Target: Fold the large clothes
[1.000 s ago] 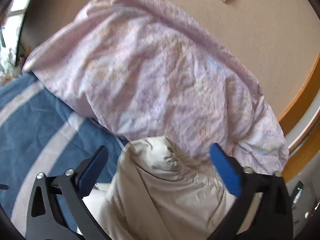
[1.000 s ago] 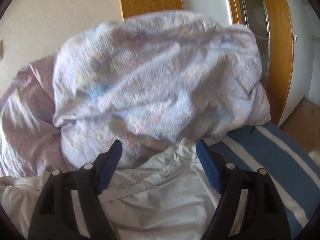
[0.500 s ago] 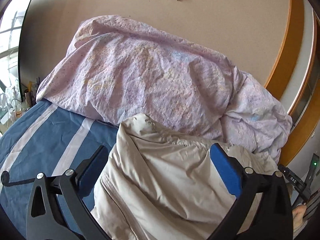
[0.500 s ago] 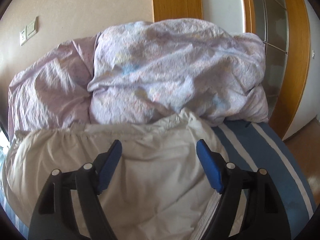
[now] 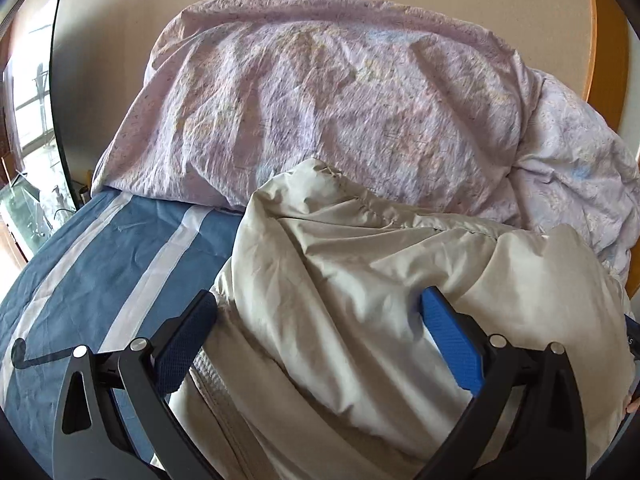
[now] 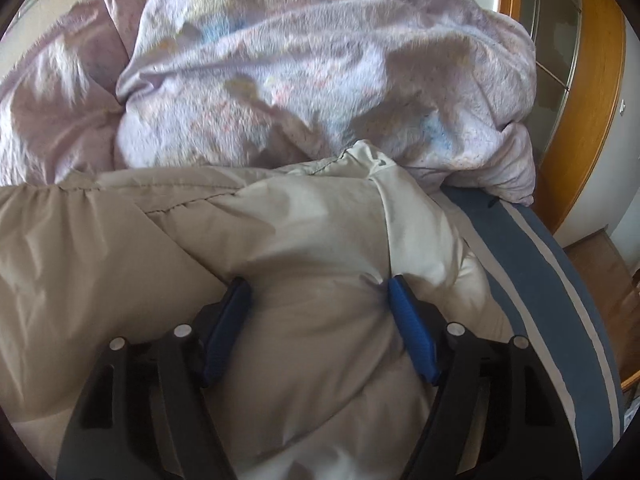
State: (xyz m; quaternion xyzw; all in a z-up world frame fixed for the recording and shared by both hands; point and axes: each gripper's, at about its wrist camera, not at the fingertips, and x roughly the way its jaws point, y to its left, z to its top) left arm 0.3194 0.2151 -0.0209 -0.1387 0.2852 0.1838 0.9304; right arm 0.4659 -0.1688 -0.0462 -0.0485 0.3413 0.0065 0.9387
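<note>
A puffy beige jacket (image 5: 340,232) lies bunched on a bed with a blue, white-striped sheet (image 5: 100,260). My left gripper (image 5: 318,296) stands open over the jacket's left part. Its left pad is just off the jacket's edge, and the right pad's blue face shows bare above the fabric. In the right wrist view the jacket (image 6: 200,232) swells up between the jaws of my right gripper (image 6: 318,282). Those jaws are closing, and their tips are sunk into the padding, whose lower part they hide.
A heaped lilac floral duvet (image 5: 320,92) (image 6: 320,60) fills the bed's far end against the wall. A window (image 5: 32,100) is at the left. A wooden door frame (image 6: 592,120) and wood floor (image 6: 600,264) lie past the bed's right edge (image 6: 560,280).
Both grippers have come down onto the jacket, which now fills the lower half of each view. The left one has rolled level, so the wall sockets have left its view.
</note>
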